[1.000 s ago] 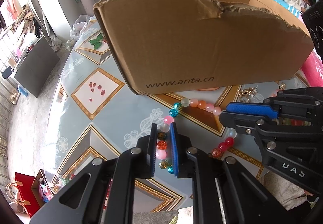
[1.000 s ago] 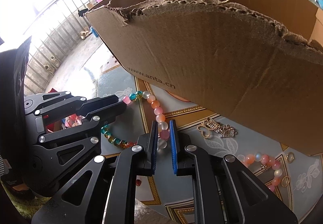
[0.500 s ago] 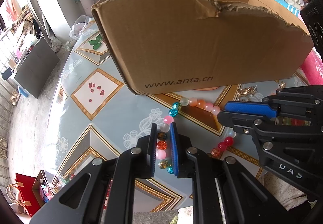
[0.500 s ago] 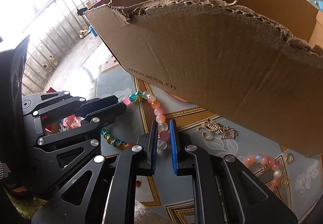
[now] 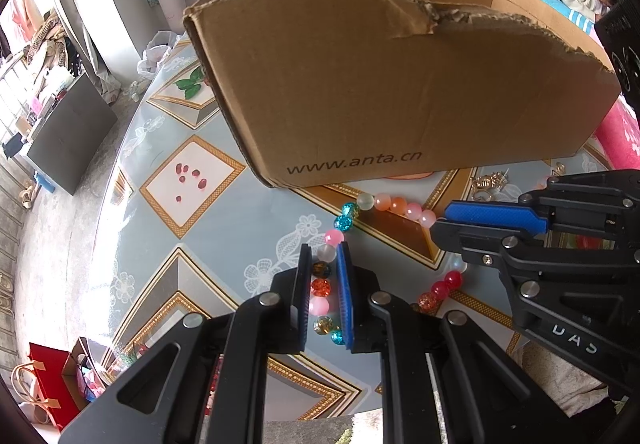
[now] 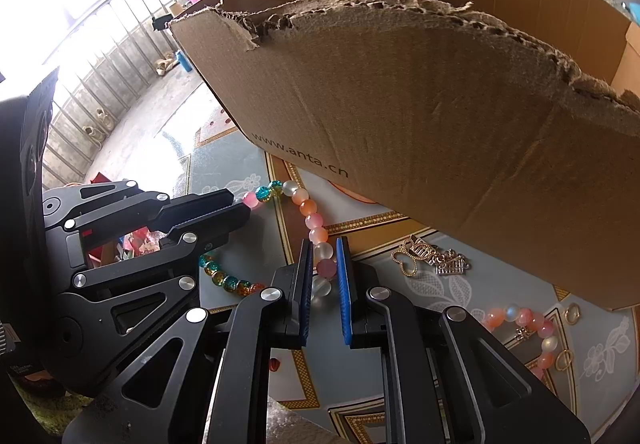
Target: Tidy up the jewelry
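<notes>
Barely anything has shifted over the last second, so we judge the lift into the torn brown cardboard box (image 5: 400, 92) has not begun. On the patterned blue-grey bench (image 5: 168, 244) beside it lies the long multicoloured glass-bead necklace (image 5: 394, 204). Our left gripper (image 5: 323, 264) has its fingers nearly closed, pinching amber and orange beads; our right gripper (image 6: 323, 260) likewise clamps pale pink ones. Gold charms (image 6: 432, 258) lie nearby.
</notes>
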`<control>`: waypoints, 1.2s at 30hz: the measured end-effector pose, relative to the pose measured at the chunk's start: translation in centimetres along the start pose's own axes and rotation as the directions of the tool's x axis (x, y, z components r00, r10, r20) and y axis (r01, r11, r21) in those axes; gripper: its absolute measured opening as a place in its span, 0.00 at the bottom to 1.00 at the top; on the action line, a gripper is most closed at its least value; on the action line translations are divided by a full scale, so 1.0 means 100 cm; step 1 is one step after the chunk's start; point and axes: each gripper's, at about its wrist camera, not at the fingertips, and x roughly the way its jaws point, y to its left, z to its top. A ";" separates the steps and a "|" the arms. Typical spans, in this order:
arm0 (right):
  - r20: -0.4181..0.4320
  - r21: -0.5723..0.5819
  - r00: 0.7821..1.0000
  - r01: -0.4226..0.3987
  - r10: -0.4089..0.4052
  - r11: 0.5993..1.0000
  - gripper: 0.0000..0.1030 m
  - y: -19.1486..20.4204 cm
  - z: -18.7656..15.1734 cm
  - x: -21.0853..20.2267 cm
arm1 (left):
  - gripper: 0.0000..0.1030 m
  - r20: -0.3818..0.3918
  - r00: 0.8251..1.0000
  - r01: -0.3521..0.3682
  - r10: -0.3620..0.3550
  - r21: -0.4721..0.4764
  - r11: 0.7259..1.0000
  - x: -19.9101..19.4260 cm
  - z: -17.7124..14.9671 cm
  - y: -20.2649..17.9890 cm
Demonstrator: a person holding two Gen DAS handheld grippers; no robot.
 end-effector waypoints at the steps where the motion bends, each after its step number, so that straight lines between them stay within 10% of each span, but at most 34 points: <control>1: 0.000 0.003 1.000 -0.002 0.002 1.000 0.11 -0.001 0.000 0.000 | 0.12 0.001 1.000 0.003 -0.003 -0.003 1.000 0.000 0.000 0.001; 36: 0.041 -0.095 0.996 0.078 -0.075 0.992 0.07 0.015 -0.001 0.004 | 0.09 0.083 0.997 0.002 -0.002 -0.002 1.000 -0.007 -0.009 0.002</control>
